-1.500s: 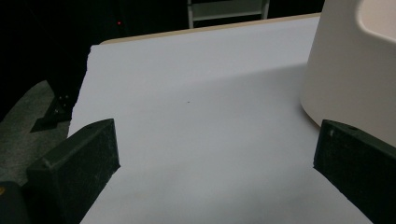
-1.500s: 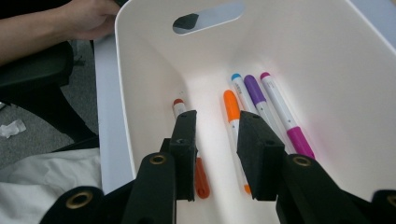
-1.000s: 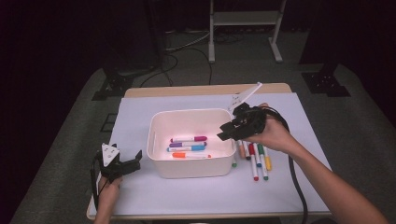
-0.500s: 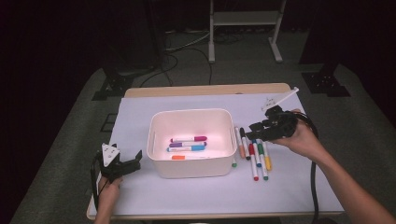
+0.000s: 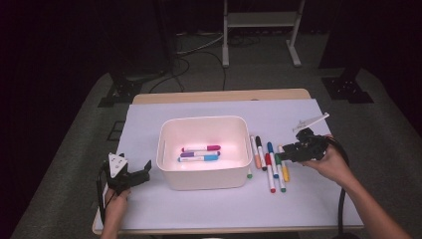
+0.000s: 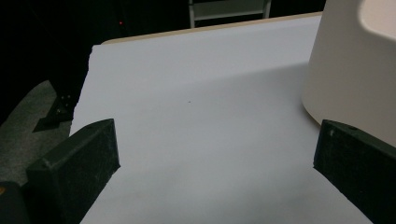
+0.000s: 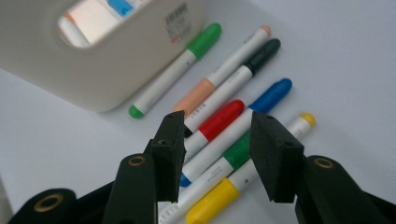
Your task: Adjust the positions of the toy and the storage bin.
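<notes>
High view: right gripper (image 5: 281, 155) hovers over markers (image 5: 271, 162) beside bin (image 5: 204, 175).

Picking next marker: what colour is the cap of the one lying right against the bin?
Green. The marker beside the white bin shows best in the right gripper view.

Overhead light is hitting the white table cover (image 5: 199, 209) hard; the surroundings are falling into near black. The bin (image 5: 204, 149) interior is glaring pink-white. Right gripper view: near jaws are blurring slightly.
</notes>
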### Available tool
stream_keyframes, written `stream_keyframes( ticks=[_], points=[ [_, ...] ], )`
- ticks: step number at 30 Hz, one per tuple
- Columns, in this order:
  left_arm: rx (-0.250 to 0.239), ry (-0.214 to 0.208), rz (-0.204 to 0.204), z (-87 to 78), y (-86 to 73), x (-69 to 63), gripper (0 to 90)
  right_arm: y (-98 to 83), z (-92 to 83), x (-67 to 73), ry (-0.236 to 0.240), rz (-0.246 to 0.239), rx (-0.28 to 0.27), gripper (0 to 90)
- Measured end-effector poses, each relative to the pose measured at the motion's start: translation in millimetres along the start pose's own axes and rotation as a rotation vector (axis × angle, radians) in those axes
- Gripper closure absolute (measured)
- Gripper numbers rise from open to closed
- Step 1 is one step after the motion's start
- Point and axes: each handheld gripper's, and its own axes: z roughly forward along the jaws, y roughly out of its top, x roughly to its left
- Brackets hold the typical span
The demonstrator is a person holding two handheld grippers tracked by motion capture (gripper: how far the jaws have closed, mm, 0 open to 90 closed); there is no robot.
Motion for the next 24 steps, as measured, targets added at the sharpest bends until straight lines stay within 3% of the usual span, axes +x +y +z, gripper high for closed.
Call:
stream_keyframes(
  ticks=[8,13,19,24],
  points=[
    [0.0,0.0,0.001,0.0,0.0,0.0,0.0,-17.8,18.7,-14.0,-0.036,0.047,0.018,53.8],
    [0.0,0.001,0.003,0.0,0.0,-0.2,0.0,-24.7,29.0,-20.0,-0.101,0.066,0.038,54.3],
    [0.0,0.0,0.001,0.0,0.0,-0.1,0.0,-30.2,40.2,-24.8,-0.111,0.095,0.05,54.9],
    [0.0,-0.001,0.002,-0.1,0.0,0.0,0.0,-35.7,39.9,-25.5,-0.179,0.088,0.071,55.7]
  ],
)
